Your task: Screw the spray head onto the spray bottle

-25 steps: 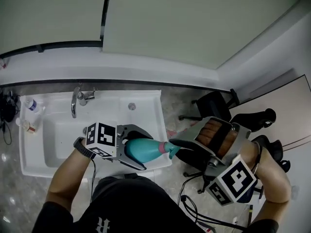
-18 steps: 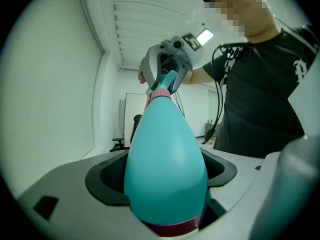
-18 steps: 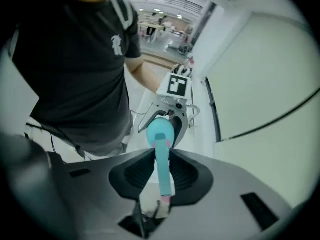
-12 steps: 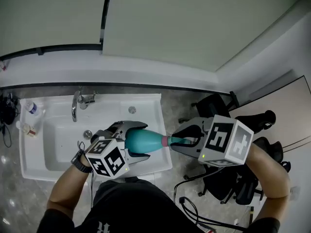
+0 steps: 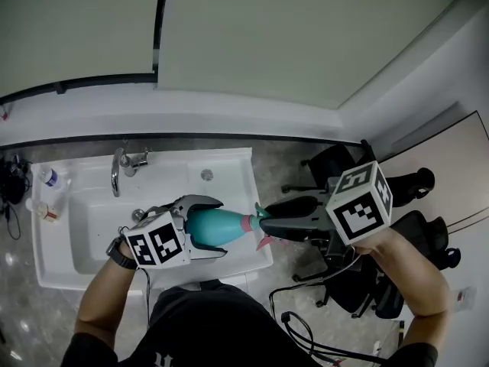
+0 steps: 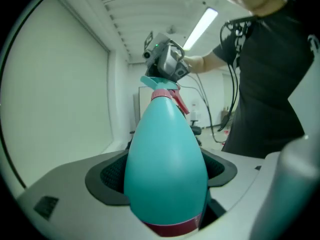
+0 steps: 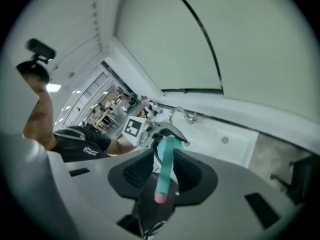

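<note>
A teal egg-shaped spray bottle lies level over the sink's front right corner, and my left gripper is shut around its body. In the left gripper view the bottle fills the space between the pads, neck pointing away. The teal and pink spray head sits at the bottle's neck. My right gripper is shut on it from the right; its jaws have just been closing with the head between them. In the right gripper view the spray head lies lengthwise between the black pads.
A white sink with a chrome faucet lies below. Small bottles stand at its left end. Black office chairs and loose cables are on the speckled floor to the right.
The right gripper has rolled over, so its marker cube went from below the hand to above it, and closed on the spray head. Both grippers and the bottle shifted slightly left.
</note>
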Demonstrator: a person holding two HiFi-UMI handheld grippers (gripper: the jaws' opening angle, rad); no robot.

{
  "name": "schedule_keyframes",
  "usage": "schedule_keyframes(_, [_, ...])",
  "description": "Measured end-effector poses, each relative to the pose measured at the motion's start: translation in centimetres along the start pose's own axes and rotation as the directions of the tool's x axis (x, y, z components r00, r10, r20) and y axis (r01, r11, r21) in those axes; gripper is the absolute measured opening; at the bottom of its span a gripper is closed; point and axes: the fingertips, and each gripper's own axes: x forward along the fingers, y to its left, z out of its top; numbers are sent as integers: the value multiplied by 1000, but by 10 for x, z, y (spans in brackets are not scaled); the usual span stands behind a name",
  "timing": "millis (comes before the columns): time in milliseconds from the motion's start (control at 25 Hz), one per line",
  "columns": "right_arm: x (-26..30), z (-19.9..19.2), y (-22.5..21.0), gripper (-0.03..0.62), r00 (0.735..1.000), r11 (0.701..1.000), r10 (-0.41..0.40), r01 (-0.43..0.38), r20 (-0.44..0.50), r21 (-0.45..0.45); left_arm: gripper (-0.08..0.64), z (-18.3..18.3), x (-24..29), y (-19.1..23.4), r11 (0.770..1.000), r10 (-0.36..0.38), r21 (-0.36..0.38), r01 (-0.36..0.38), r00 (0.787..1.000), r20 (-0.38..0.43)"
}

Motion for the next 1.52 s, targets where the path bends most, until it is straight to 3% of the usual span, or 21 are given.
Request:
schedule_keyframes(80, [-22, 12, 16, 94, 999, 973, -18, 28, 48, -230, 414, -1, -2, -8, 990, -119, -67, 122, 991, 54])
schedule_keyframes(120, [-34, 15, 23, 94, 997, 918, -64, 78, 51, -388, 414, -2, -3, -12, 979, -173, -93, 180, 982, 74])
schedule_keyframes(160, [-44, 12, 27, 94, 988, 814, -148, 145, 40, -563, 414, -3, -4, -17, 964, -229, -116, 239, 969, 92])
schedule_keyframes(200, [-50, 6, 28, 94, 967, 653, -253, 198, 35, -731, 414, -3, -5, -22, 945, -284, -138, 298, 952, 112])
schedule_keyframes(280, [-46, -9, 30, 94, 913, 261, -399, 198, 82, -945, 414, 0, -9, -28, 901, -377, -170, 398, 915, 145])
schedule_keyframes(320, [-39, -16, 29, 94, 893, 106, -438, 161, 100, -981, 414, 1, -10, -30, 883, -411, -179, 435, 898, 154])
schedule_keyframes(360, [-32, -24, 25, 95, 874, -1, -475, 119, 105, -993, 414, 3, -11, -32, 866, -440, -185, 465, 884, 159])
schedule_keyframes(400, [-28, -30, 20, 95, 855, -75, -507, 78, 105, -994, 414, 5, -11, -35, 850, -466, -190, 491, 870, 161])
schedule_keyframes(440, [-25, -36, 15, 119, 842, -127, -530, 41, 103, -991, 414, 7, -10, -38, 836, -490, -193, 514, 857, 159])
schedule_keyframes(520, [-22, -45, 14, 161, 836, -191, -540, -9, 98, -982, 414, 13, -7, -43, 811, -530, -200, 550, 835, 150])
schedule_keyframes(600, [-14, -49, 19, 187, 848, -244, -520, -34, 101, -969, 414, 17, -4, -47, 792, -556, -207, 574, 819, 143])
schedule_keyframes(680, [1, -50, 27, 187, 870, -269, -484, -44, 96, -962, 415, 19, -3, -50, 782, -570, -210, 587, 810, 141])
schedule_keyframes(760, [10, -52, 27, 186, 883, -245, -463, -48, 74, -968, 415, 21, -2, -53, 781, -574, -209, 588, 808, 130])
schedule_keyframes(880, [14, -55, 22, 179, 899, -133, -438, -38, 24, -990, 415, 19, 0, -54, 805, -548, -217, 552, 832, 82])
schedule_keyframes(1000, [14, -52, 23, 176, 928, 34, -372, 1, -12, -999, 414, 15, 7, -53, 850, -492, -215, 481, 870, 1])
schedule_keyframes(1080, [15, -50, 23, 176, 939, 96, -345, 20, -15, -995, 414, 11, 13, -53, 873, -460, -205, 443, 887, -46])
schedule_keyframes(1160, [16, -51, 21, 176, 940, 116, -340, 33, -8, -993, 414, 7, 16, -52, 889, -433, -198, 413, 898, -70])
schedule_keyframes(1240, [17, -53, 19, 176, 942, 132, -335, 44, -3, -990, 413, 5, 17, -52, 890, -430, -205, 407, 899, -79])
schedule_keyframes(1520, [28, -62, 22, 169, 953, 180, -302, 29, -28, -983, 413, -5, 12, -69, 837, -509, -266, 478, 859, -61])
